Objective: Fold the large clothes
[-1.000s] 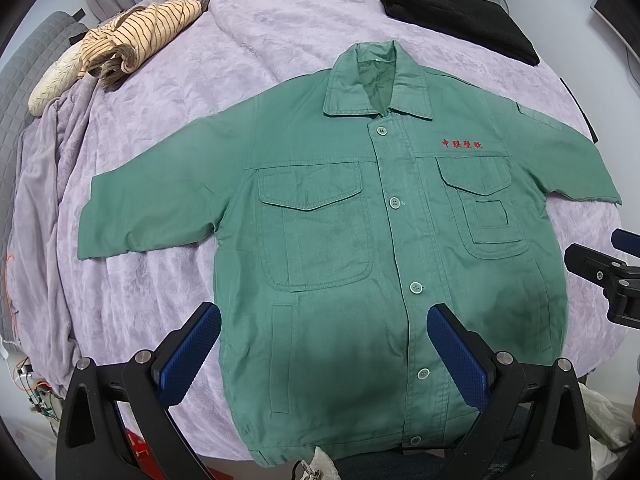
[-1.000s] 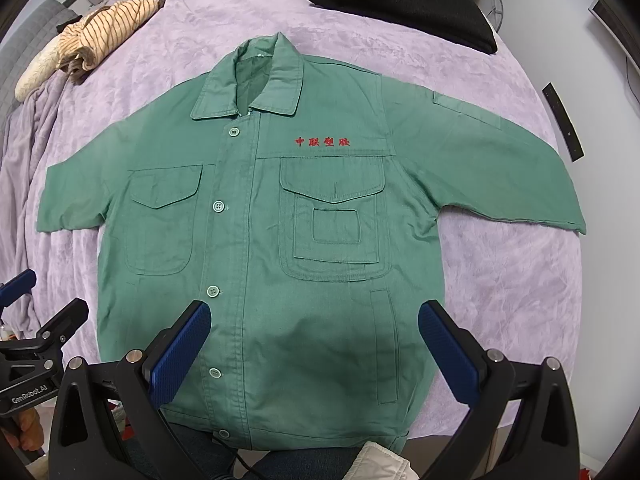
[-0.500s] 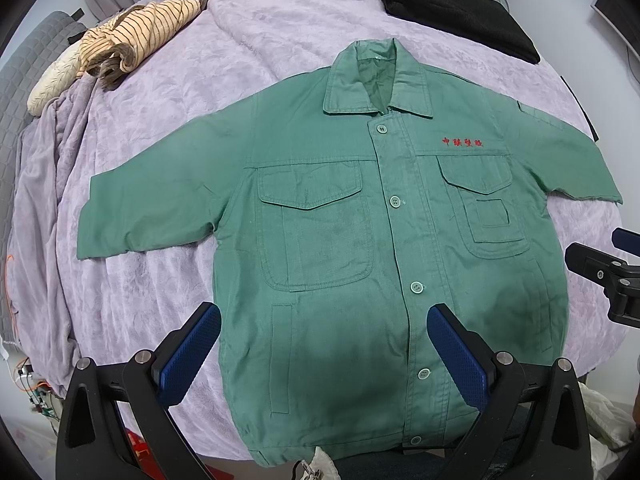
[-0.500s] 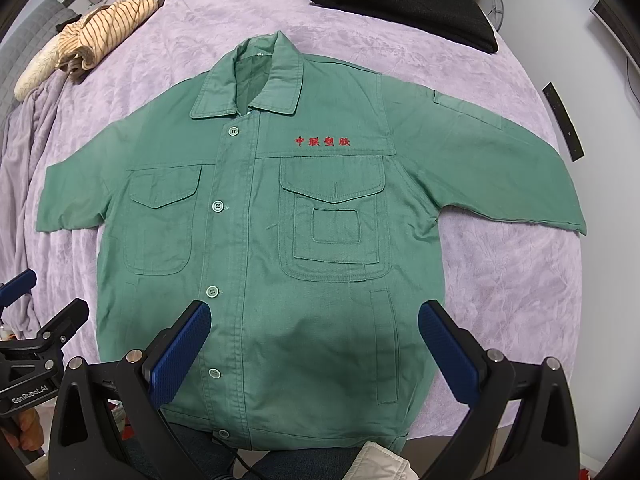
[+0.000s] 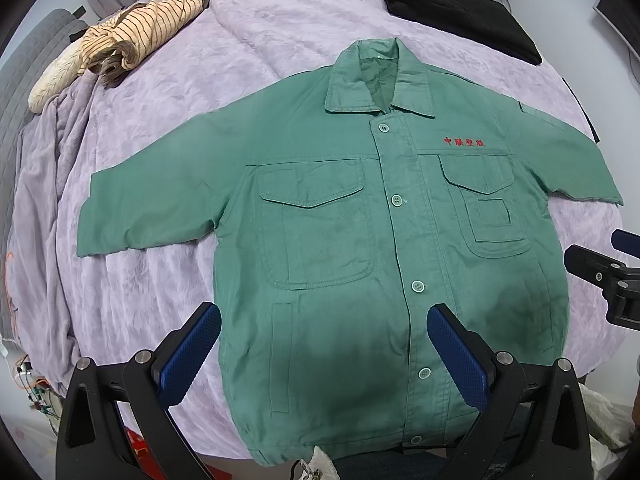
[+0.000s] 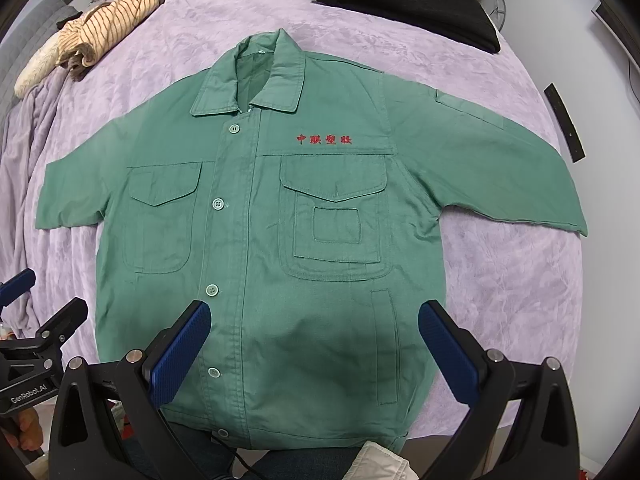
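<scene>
A green work jacket (image 5: 344,248) lies flat and buttoned, front up, on the purple bedspread (image 5: 160,288), collar far, hem near, both sleeves spread out. It also shows in the right wrist view (image 6: 288,248). My left gripper (image 5: 324,344) is open and empty, held above the jacket's lower left part. My right gripper (image 6: 316,340) is open and empty, held above the lower right part. Each gripper's blue pads stand wide apart. The right gripper shows at the right edge of the left wrist view (image 5: 604,276).
A striped beige garment (image 5: 136,36) lies at the far left of the bed. A folded black garment (image 5: 460,16) lies at the far right. A black strip (image 6: 564,124) lies on the floor to the right. The near bed edge runs under the hem.
</scene>
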Demonstrator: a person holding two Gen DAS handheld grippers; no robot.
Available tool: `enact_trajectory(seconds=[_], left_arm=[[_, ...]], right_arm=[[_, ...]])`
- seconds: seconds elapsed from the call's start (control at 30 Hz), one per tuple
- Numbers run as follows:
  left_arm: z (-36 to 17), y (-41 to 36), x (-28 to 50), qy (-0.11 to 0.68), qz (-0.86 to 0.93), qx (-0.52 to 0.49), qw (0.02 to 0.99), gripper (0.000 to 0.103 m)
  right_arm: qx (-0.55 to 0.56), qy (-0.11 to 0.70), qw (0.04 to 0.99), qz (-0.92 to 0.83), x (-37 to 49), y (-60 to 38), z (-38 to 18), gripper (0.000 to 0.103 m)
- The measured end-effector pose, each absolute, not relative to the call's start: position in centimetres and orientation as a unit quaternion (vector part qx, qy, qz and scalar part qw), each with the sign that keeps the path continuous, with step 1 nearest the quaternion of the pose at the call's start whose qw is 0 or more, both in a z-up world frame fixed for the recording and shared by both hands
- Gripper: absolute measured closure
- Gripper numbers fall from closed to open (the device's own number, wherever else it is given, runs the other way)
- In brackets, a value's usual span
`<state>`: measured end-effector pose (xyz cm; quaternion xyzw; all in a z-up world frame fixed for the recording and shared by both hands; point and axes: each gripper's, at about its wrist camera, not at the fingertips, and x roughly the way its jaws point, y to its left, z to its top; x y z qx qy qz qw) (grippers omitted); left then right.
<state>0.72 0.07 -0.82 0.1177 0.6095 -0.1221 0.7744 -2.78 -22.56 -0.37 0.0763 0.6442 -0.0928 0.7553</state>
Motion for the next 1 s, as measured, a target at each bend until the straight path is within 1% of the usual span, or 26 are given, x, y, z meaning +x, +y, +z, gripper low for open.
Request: enact_trajectory(seconds=[0.37,0.63,0.8,1.0], left_arm=[[-1.2,0.2,0.3,0.621,-0.124,0.112,0.766,0.0],[-3.1,2.7,1.5,0.64,-0.108,0.058,0.758,0.0],[-5.7,7.5,3.3,0.649,-0.1,-0.032,0.754,0.0],[-9.6,19.3,7.7,0.607,-0.017,-0.123,0.785,0.0]], right_arm=[[0.081,0.653,0.746,-0.102,-3.4,-22.9,-0.8,0.0],[0.111,0.652,0.745,-0.087,-3.2,-23.1,-1.3,0.0],[0.16,0.633,0.757,-0.024,-2.3,-21.5,-2.2,0.0],[0.173,0.655,0.735,0.031,0.1,-16.2,-5.8,0.0]])
